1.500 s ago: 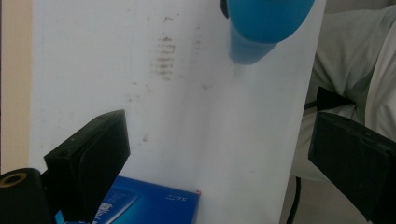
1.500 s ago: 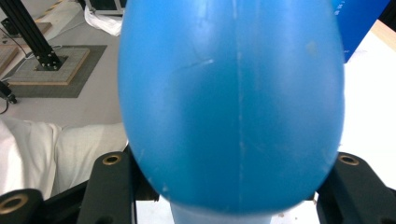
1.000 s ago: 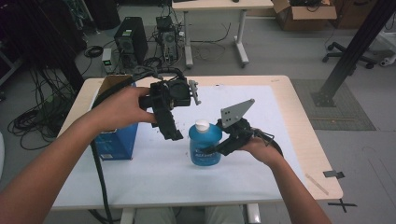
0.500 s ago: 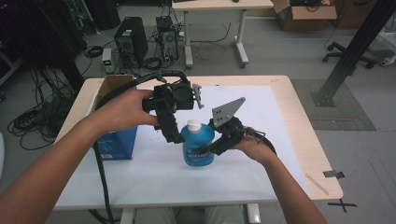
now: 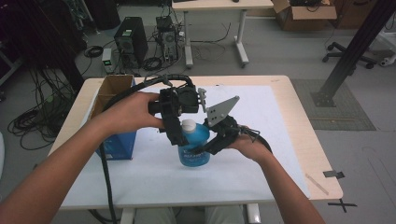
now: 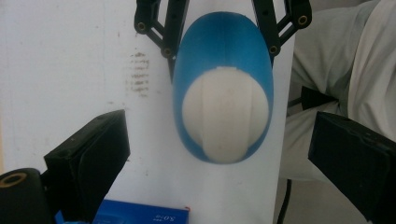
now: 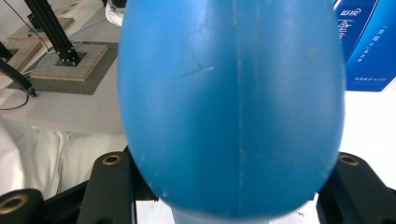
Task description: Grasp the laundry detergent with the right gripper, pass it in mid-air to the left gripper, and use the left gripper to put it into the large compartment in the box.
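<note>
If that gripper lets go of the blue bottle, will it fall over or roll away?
Probably not. The blue bottle stands upright on the table on a broad base, so it likely stays put. Its smooth rounded sides look slippery, so the right gripper, clamped around its body, might slide. Tipped over, it would probably roll. The left gripper hangs open over the white cap.

Wide gap between the left gripper (image 6: 224, 186) fingers, cap (image 6: 225, 114) sitting square in the middle, room either side. Box (image 5: 116, 116) crowds the bottle (image 5: 194, 149) from the left. Right gripper (image 5: 212, 144) blocks its right flank. Surface (image 5: 261, 172) beyond lies open.
</note>
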The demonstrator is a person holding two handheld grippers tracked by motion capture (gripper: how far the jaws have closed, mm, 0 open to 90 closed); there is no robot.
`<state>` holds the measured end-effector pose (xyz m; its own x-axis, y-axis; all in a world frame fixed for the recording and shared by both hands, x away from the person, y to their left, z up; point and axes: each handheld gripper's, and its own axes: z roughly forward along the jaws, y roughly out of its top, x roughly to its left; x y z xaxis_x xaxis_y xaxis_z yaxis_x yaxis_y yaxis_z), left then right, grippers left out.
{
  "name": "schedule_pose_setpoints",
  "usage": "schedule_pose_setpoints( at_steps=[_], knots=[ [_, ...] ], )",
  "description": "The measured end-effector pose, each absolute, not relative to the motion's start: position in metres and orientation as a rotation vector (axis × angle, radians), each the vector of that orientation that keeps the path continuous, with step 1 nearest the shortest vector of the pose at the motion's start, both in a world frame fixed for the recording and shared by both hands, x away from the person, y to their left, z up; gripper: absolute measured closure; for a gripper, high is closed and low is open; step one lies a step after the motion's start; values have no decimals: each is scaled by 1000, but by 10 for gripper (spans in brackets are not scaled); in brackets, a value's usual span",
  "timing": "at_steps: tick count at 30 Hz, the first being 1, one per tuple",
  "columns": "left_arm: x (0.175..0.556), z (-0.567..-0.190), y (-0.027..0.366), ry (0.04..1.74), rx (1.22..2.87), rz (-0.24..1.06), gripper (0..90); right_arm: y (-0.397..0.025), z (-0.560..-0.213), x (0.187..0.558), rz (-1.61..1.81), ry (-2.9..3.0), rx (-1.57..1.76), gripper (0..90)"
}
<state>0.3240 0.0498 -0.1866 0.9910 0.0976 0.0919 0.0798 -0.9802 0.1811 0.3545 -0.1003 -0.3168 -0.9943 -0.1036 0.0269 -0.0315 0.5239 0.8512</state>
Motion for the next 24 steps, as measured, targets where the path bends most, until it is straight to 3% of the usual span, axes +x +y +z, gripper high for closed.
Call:
schedule_pose_setpoints(
  at_steps=[24],
  knots=[
    [328, -214, 35, 102, 2977, 118, 86, -99, -313, 354, -1494, -2679, 128, 430]
  ],
)
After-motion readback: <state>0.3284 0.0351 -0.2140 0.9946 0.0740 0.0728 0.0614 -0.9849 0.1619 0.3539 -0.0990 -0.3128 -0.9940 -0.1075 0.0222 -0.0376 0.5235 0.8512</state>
